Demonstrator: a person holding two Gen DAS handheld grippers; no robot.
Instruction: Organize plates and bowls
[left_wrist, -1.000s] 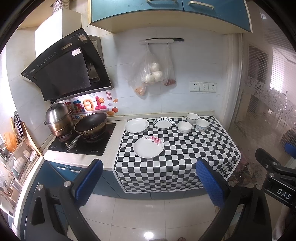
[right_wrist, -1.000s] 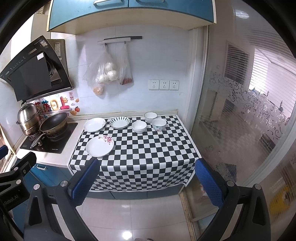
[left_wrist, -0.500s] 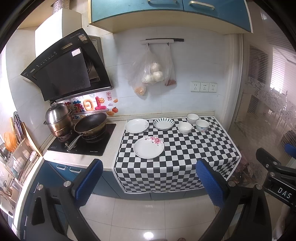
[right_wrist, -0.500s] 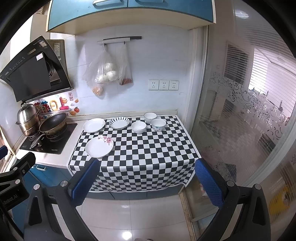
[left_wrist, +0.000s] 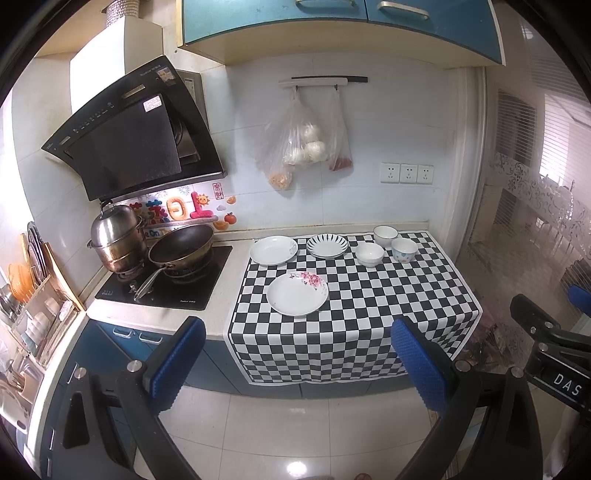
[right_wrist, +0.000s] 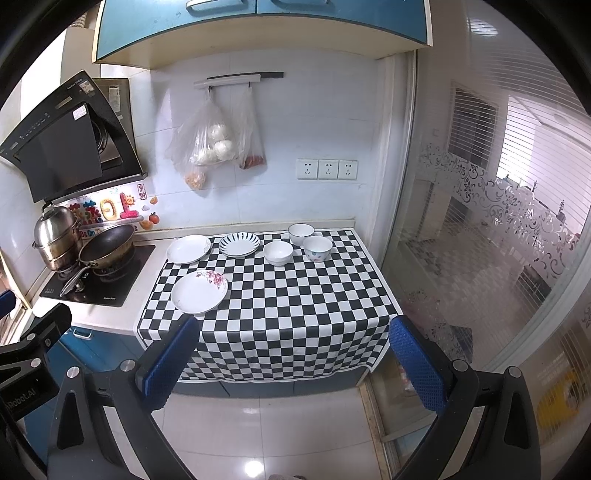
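- Hanging well back from the counter, the left gripper (left_wrist: 295, 354) and right gripper (right_wrist: 291, 354) are both gaping wide, clasping nothing.
- Sitting on the checkered cloth (left_wrist: 369, 317) are the floral plate (left_wrist: 297, 293), white plate (left_wrist: 273, 250), striped plate (left_wrist: 327, 246) and three bowls (left_wrist: 369, 254).
- Risking trouble: glazed rims may be slipping between the pads, and the cloth, overhanging the edge, may be dragging everything along.

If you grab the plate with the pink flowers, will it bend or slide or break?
The flowered plate looks like glazed ceramic, so probably stiff, not bendy. Its shiny surface suggests it could slip between the pads. It lies flat on the checkered cloth, so it likely won't roll, but would probably break if dropped.
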